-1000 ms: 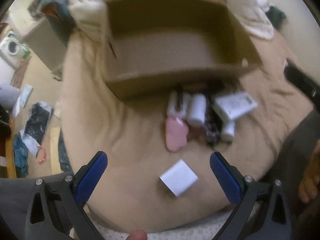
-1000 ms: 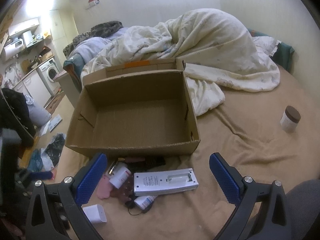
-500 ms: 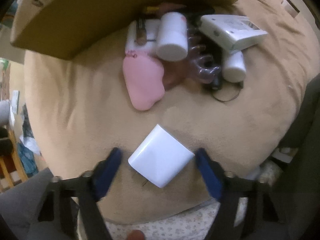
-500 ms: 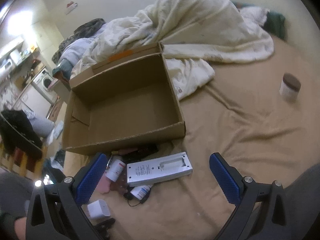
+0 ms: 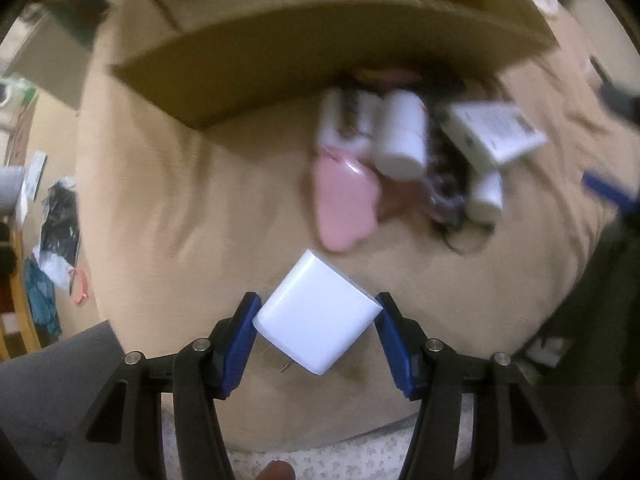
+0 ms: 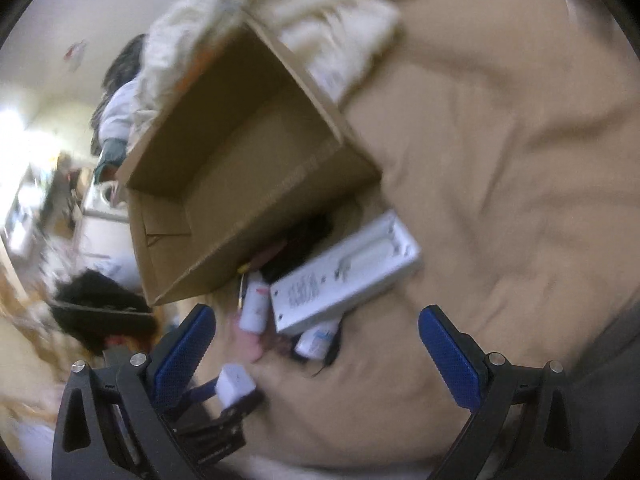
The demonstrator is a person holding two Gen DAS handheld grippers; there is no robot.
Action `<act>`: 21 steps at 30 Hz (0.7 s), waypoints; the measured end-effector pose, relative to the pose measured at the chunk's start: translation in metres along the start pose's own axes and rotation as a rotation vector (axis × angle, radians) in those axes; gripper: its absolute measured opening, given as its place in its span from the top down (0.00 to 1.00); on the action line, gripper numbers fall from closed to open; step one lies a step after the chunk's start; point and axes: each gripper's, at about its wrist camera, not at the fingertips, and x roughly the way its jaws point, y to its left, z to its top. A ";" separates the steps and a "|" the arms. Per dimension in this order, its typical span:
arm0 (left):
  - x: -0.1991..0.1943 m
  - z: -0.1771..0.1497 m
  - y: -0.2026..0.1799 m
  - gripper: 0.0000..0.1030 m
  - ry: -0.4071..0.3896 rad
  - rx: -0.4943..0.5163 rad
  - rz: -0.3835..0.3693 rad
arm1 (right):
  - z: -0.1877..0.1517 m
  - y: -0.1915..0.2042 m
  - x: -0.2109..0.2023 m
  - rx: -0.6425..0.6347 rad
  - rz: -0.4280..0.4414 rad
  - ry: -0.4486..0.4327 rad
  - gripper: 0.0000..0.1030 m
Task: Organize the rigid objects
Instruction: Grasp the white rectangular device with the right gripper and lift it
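Note:
A white plug-in charger [image 5: 316,320] lies on the beige sheet between the blue pads of my left gripper [image 5: 316,304]. The jaws are closing, and both pads touch its corners. Its metal prongs [image 5: 286,366] stick out underneath. In the right wrist view the same charger [image 6: 236,384] shows at lower left. My right gripper [image 6: 316,312] is open and tilted, hovering over a pile beside the empty cardboard box [image 6: 248,152]. The pile holds a flat white device [image 6: 344,276], a white bottle [image 5: 402,136], a pink piece [image 5: 344,200] and a small white tube [image 5: 486,200].
The box [image 5: 320,60] stands just beyond the pile, with a rumpled cream duvet [image 6: 240,0] behind it. Bare beige sheet [image 6: 500,160] stretches to the right. The bed's edge drops at the left to a floor strewn with clothes and papers [image 5: 60,220].
My left gripper came down over the white charger and its jaws narrowed from wide apart until they touch it. My right gripper sank and rolled, tilting its view towards the pile.

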 end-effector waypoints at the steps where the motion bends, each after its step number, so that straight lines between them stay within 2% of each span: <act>1: -0.004 -0.001 0.005 0.47 -0.013 -0.015 0.002 | -0.001 -0.004 0.005 0.048 0.018 0.010 0.00; 5: -0.017 0.004 0.023 0.47 -0.059 -0.078 -0.010 | -0.001 -0.004 0.022 0.145 0.096 0.020 0.00; 9: -0.023 0.006 0.038 0.47 -0.077 -0.122 -0.006 | 0.002 -0.004 0.041 0.202 0.096 0.025 0.17; 15: -0.019 0.006 0.042 0.47 -0.071 -0.147 -0.012 | 0.007 -0.022 0.065 0.301 0.064 0.014 0.23; 17: -0.020 0.002 0.038 0.47 -0.072 -0.149 -0.016 | 0.009 -0.028 0.070 0.327 0.070 0.006 0.29; 18: -0.021 0.003 0.038 0.47 -0.075 -0.149 -0.017 | 0.011 -0.028 0.069 0.330 0.072 -0.003 0.35; 19: -0.022 0.004 0.039 0.47 -0.079 -0.149 -0.018 | 0.012 -0.027 0.068 0.318 0.065 -0.009 0.48; 20: -0.023 -0.001 0.031 0.47 -0.082 -0.150 -0.015 | 0.013 -0.026 0.065 0.305 0.060 -0.018 0.52; 21: -0.024 0.000 0.032 0.47 -0.085 -0.151 -0.017 | 0.013 -0.025 0.062 0.290 0.073 -0.034 0.60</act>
